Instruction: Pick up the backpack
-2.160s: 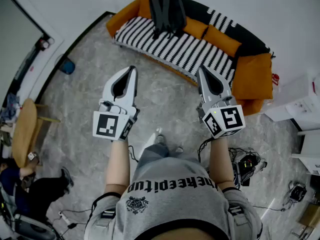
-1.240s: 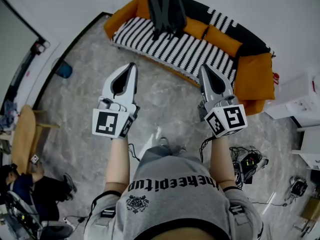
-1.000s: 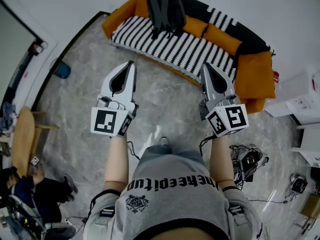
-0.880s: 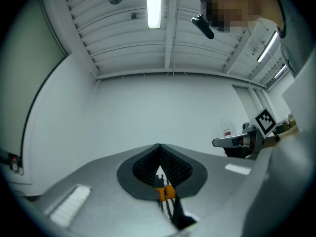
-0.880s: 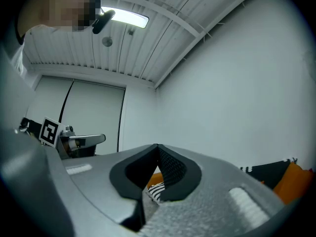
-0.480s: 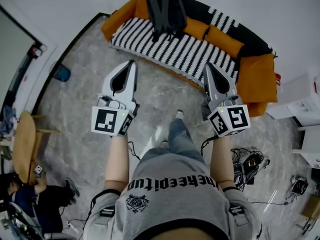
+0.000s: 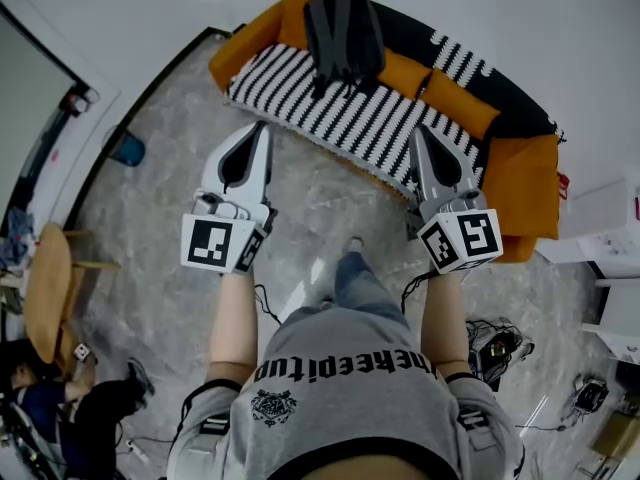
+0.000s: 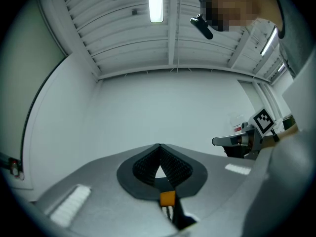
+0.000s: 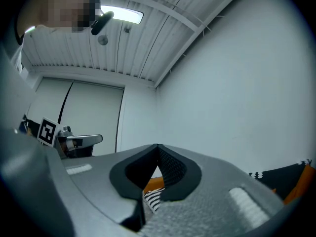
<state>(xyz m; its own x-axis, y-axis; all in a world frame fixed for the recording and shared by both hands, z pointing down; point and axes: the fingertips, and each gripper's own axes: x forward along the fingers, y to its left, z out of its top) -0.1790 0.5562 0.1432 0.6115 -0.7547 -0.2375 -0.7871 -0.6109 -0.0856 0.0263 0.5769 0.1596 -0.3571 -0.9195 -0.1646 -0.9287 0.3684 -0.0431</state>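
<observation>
- The backpack (image 7: 343,30), black, stood upright on the seat of the orange sofa (image 7: 520,183), leaning on the backrest near the sofa's left end, well apart from both grippers.
- A black-and-white striped cover (image 7: 340,108) lay over the seat. Its front edge ran on a slant from upper left to lower right in the head view.
- The sofa's back stood close against the white wall (image 7: 150,8), and a dark skirting line marked the floor's left edge.
- Bare grey stone-patterned floor (image 7: 330,193) lay open between the person and the sofa's front edge.
- The left gripper (image 7: 262,128) was clenched: its own view showed the jaw tips meeting with nothing between them.
- The right gripper (image 7: 417,131) was likewise closed and empty, with its tip near the sofa's front edge in the head view.
- At the sides were a blue object (image 7: 128,148) by the left wall, a wooden piece of furniture (image 7: 45,273) further left, a tangle of cables (image 7: 495,333) on the floor at the right, and a white unit (image 7: 600,213) beyond the sofa's right arm.
- Counted: one backpack, one sofa, two grippers, and two marker cubes, the left cube (image 7: 220,245) and the right cube (image 7: 462,240).
</observation>
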